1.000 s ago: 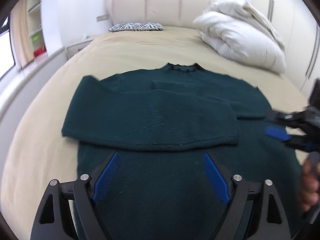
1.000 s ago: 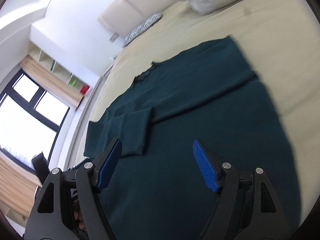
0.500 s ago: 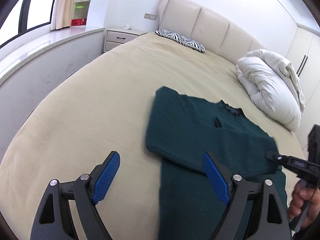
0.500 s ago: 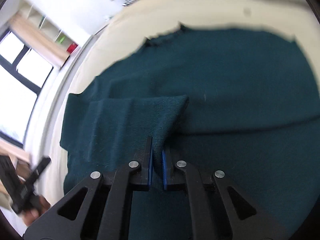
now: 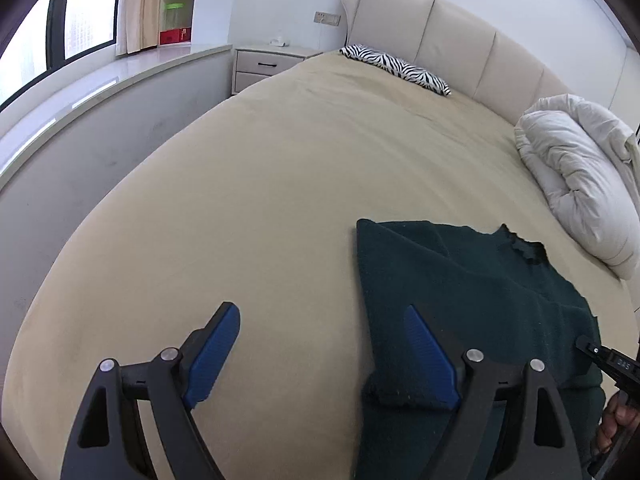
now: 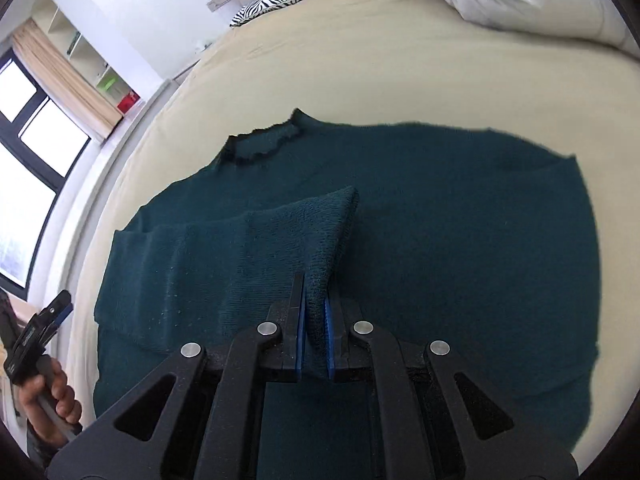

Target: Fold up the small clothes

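Observation:
A dark green knit sweater (image 6: 460,216) lies flat on the beige bed (image 6: 400,60), collar away from me. Its left sleeve (image 6: 224,256) is folded across the body. My right gripper (image 6: 315,312) is shut on the cuff end of that sleeve and holds it slightly raised. My left gripper (image 5: 320,344) is open and empty, low over the sweater's left edge (image 5: 460,280), one finger over the bare bed, the other over the fabric. The left gripper also shows at the far left of the right wrist view (image 6: 48,320).
A white duvet (image 5: 580,184) is bunched at the bed's right side. A zebra-print pillow (image 5: 396,68) lies by the headboard. A nightstand (image 5: 268,64) and a window ledge (image 5: 100,92) run along the left of the bed.
My right gripper closed on the sleeve cuff and lifted it. My left gripper swung left, from over the sweater's middle to its left edge, staying open.

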`<state>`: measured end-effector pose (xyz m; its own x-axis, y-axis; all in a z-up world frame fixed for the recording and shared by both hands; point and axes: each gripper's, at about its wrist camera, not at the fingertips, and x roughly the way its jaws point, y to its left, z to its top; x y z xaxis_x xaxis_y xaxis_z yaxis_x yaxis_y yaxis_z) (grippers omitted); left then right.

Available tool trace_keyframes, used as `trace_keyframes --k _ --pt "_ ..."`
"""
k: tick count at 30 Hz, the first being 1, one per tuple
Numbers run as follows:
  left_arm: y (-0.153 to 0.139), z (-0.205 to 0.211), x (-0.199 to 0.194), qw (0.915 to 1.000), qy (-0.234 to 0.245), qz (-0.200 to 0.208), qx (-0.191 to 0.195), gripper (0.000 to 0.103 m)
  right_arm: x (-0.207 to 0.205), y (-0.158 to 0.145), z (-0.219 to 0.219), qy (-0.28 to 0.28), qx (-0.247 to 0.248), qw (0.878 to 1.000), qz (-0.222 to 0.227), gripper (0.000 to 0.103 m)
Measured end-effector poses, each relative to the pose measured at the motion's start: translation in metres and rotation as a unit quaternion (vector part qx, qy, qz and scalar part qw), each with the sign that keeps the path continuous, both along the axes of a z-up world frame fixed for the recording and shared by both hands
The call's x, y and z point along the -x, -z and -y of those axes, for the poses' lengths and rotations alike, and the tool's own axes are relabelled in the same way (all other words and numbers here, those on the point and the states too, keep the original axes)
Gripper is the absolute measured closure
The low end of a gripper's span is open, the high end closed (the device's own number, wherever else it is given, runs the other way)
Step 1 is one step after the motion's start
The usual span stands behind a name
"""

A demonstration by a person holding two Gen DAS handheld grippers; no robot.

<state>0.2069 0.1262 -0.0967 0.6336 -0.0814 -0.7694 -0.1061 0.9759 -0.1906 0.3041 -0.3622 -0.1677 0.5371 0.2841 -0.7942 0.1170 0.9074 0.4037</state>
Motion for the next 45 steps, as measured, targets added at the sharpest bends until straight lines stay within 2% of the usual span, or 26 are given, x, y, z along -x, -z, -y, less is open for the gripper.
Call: trace_keyframes --k 2,6,7,8,9,10,11,12,13,14,16,19,23,26,28,31,32,33,35,37,39,40,41,42,43,45 --pt "0.006 0.008 -0.016 0.9998 0.007 -0.015 -0.01 0.017 0.003 0.003 0.0 -0.001 -0.006 1.0 0.017 0.092" --pt "0.016 0.026 -0.038 0.9989 0.026 -0.03 -0.025 0.018 -0.001 0.012 0.008 -0.004 -0.028 1.0 0.001 0.07" --pt "0.02 0.031 -0.041 0.9984 0.033 -0.035 -0.03 0.022 0.001 0.014 0.012 -0.001 -0.039 0.999 0.005 0.069" --pt "0.025 0.036 -0.045 0.9975 0.04 -0.044 -0.037 0.036 0.001 0.013 0.017 0.003 -0.045 0.999 0.009 0.069" --pt "0.03 0.041 -0.047 0.9968 0.041 -0.05 -0.047 0.044 0.0 0.014 0.023 0.009 -0.051 0.999 0.013 0.069" --pt "0.031 0.044 -0.046 0.9967 0.04 -0.046 -0.053 0.047 0.0 0.017 0.021 0.012 -0.053 0.998 0.014 0.069" --pt "0.031 0.046 -0.046 0.9964 0.04 -0.042 -0.061 0.059 -0.004 0.02 0.019 0.015 -0.051 0.998 0.013 0.07" --pt "0.03 0.047 -0.046 0.9963 0.048 -0.042 -0.057 0.087 -0.007 0.022 0.018 0.015 -0.045 0.999 0.006 0.076" --pt "0.03 0.048 -0.046 0.9961 0.054 -0.047 -0.052 0.09 -0.01 0.024 0.016 0.013 -0.036 0.999 0.002 0.085" --pt "0.028 0.048 -0.046 0.9958 0.053 -0.044 -0.059 0.093 -0.012 0.026 0.015 0.011 -0.025 1.0 0.0 0.088" --pt "0.025 0.043 -0.045 0.9961 0.055 -0.042 -0.055 0.094 -0.014 0.025 0.016 0.011 -0.023 1.0 0.001 0.096" --pt "0.02 0.031 -0.039 0.9978 0.047 -0.029 -0.038 0.095 -0.01 0.016 0.014 0.018 -0.012 1.0 0.015 0.097" --pt "0.034 0.028 -0.043 0.9979 0.042 -0.031 -0.039 0.095 -0.003 0.002 0.008 0.011 -0.004 0.999 0.044 0.097" --pt "0.037 0.027 -0.046 0.9981 0.041 -0.028 -0.036 0.094 -0.014 0.026 0.01 0.012 -0.002 1.0 0.003 0.097" --pt "0.033 0.028 -0.042 0.9978 0.051 -0.02 -0.038 0.092 -0.014 0.035 0.015 0.02 -0.022 0.999 0.011 0.097" --pt "0.021 0.03 -0.027 0.9967 0.051 -0.016 -0.061 0.083 -0.011 0.031 0.015 0.02 -0.029 0.999 0.011 0.092" --pt "0.015 0.032 -0.019 0.9964 0.054 -0.009 -0.065 0.075 -0.009 0.03 0.016 0.021 -0.034 0.999 0.008 0.092" --pt "0.01 0.036 -0.01 0.9958 0.057 -0.001 -0.071 0.055 -0.008 0.029 0.019 0.024 -0.047 0.999 0.002 0.089" --pt "0.007 0.045 0.003 0.9936 0.06 0.004 -0.096 0.032 -0.003 0.026 0.024 0.033 -0.078 0.996 -0.004 0.079" --pt "0.014 0.056 0.01 0.989 0.071 -0.005 -0.13 0.033 0.003 0.021 0.025 0.037 -0.088 0.995 0.007 0.074" --pt "0.028 0.058 0.009 0.9887 0.083 -0.023 -0.123 0.049 0.003 0.023 0.015 0.017 -0.061 0.998 -0.001 0.074" --pt "0.031 0.057 0.008 0.9894 0.085 -0.025 -0.115 0.051 0.003 0.025 0.01 0.008 -0.043 0.999 -0.008 0.077" --pt "0.032 0.057 0.007 0.9893 0.087 -0.025 -0.114 0.058 0.004 0.026 0.007 0.005 -0.026 1.0 -0.006 0.079" --pt "0.031 0.058 0.005 0.9893 0.095 -0.027 -0.108 0.071 0.005 0.025 0.004 0.004 -0.01 1.0 -0.003 0.088" --pt "0.03 0.059 0.004 0.9889 0.103 -0.03 -0.103 0.074 0.006 0.024 0.004 0.005 0.0 1.0 -0.006 0.093" --pt "0.028 0.06 0.005 0.9888 0.102 -0.028 -0.106 0.078 0.009 0.021 0.007 0.012 -0.003 1.0 -0.007 0.097"
